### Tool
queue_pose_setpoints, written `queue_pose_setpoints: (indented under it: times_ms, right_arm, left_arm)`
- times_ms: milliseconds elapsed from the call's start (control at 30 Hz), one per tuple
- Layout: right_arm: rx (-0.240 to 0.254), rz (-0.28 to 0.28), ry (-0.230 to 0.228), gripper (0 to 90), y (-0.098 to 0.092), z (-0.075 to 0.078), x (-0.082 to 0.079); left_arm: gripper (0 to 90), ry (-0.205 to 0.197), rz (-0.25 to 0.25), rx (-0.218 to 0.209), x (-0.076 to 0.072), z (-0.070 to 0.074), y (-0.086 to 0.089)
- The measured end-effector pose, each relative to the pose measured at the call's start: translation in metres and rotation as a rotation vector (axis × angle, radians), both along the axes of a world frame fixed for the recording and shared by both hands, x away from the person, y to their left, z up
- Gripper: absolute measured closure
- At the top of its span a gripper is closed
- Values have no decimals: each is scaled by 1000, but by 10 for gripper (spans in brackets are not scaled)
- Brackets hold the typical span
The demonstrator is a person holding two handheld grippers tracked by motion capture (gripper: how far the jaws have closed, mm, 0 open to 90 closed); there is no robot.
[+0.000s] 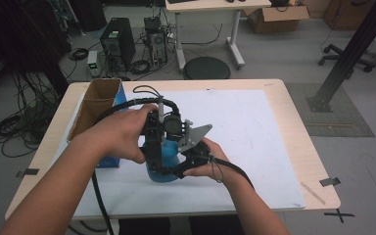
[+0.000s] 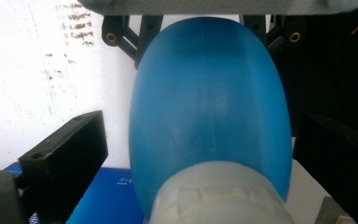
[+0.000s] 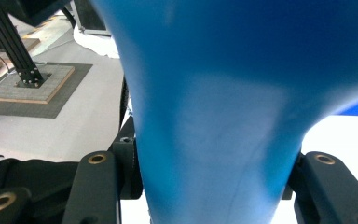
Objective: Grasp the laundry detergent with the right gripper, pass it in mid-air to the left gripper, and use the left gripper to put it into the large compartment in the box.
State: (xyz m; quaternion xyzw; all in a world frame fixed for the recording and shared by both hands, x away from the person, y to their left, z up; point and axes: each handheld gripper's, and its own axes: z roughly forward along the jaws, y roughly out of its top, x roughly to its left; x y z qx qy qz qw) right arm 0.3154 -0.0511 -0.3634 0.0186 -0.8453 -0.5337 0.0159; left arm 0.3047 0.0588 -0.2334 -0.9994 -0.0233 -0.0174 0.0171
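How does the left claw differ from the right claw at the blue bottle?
The left claw is open, its jaws clear of the blue bottle; the right claw is shut on it. The left claw straddles the wide body near the pale cap; the right claw grips where the bottle narrows. Both face the same bottle.

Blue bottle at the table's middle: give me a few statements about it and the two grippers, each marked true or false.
1. The right gripper is clamped on the blue bottle. True.
2. The left gripper pinches the bottle. False: its jaws stand apart on either side, not touching.
3. The bottle has a whitish cap. True.
4. The cardboard box lies on the floor. False: it stands on the table, at its left.
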Motion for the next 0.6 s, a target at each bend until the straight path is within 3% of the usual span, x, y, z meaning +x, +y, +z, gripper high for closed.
queue_pose_setpoints:
  times_ms: [600]
  right_arm:
    - [-7,0,4,454,0,1,-1]
  left_arm:
    - [141,-12,-2,-4,0,-2,0]
